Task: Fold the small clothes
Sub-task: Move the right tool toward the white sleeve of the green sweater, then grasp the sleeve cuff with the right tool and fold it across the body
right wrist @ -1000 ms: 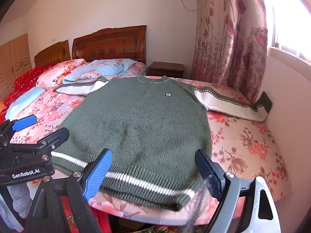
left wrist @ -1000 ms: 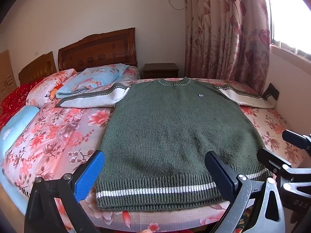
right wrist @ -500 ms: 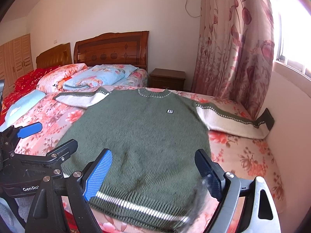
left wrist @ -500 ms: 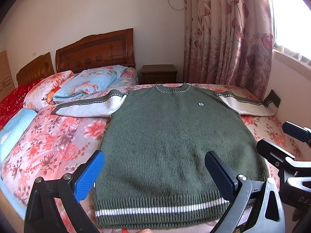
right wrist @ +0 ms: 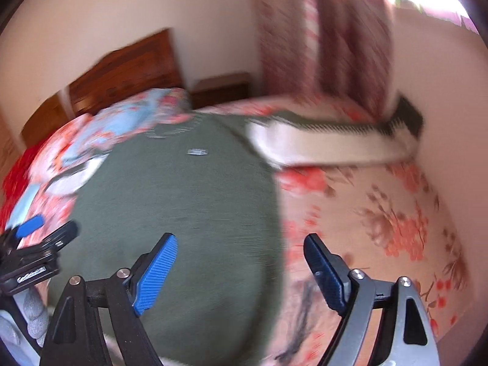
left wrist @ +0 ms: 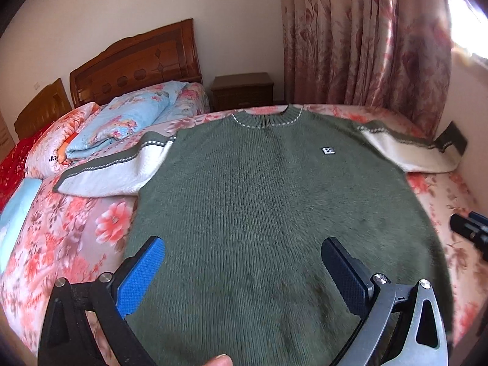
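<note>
I hold two grippers above a green sweater (left wrist: 268, 207) that lies flat on the flowered bed cover (left wrist: 70, 238). The sweater's collar (left wrist: 263, 119) points away from me, toward the wooden headboard (left wrist: 137, 61) and the small nightstand (left wrist: 242, 91). Its body runs lengthwise from my jaws to the far side of the bed. The two white sleeves stretch sideways, across this axis: the one sleeve (left wrist: 113, 170) goes out beyond my left jaw, the other sleeve (right wrist: 329, 146) goes to the wall by the curtain (left wrist: 366, 36).

My left gripper (left wrist: 242, 271) has its jaws wide apart, and only the sweater's lower body shows in the gap, below the pads, not pinched. My right gripper (right wrist: 241, 271) is also wide, but its jaws are closing a little at this moment. Between them lies the right side edge of the sweater and some bed cover; the pads do not press on it. The right wrist view is blurred, so I cannot read fine details there. The folded blue quilt (left wrist: 134, 119) rests far ahead of my left jaw, near the headboard.
</note>
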